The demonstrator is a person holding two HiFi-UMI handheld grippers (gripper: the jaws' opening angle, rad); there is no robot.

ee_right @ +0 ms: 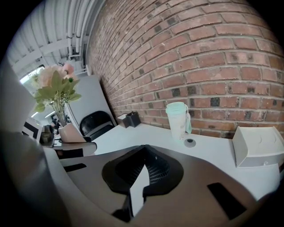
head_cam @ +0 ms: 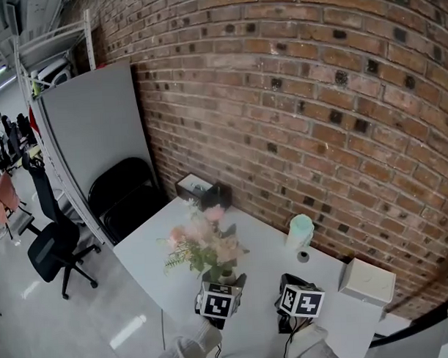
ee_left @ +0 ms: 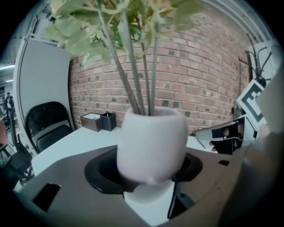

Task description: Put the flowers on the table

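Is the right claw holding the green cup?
No, the right claw is empty; the green cup stands on the table ahead.

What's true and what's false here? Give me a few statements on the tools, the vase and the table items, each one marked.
1. The left tool grips the vase. True.
2. The right tool holds the cup. False: it holds nothing, and the cup stands on the table near the brick wall.
3. The vase holds flowers. True.
4. The white box sits left of the vase in the head view. False: it is at the table's right end, beyond the right tool.
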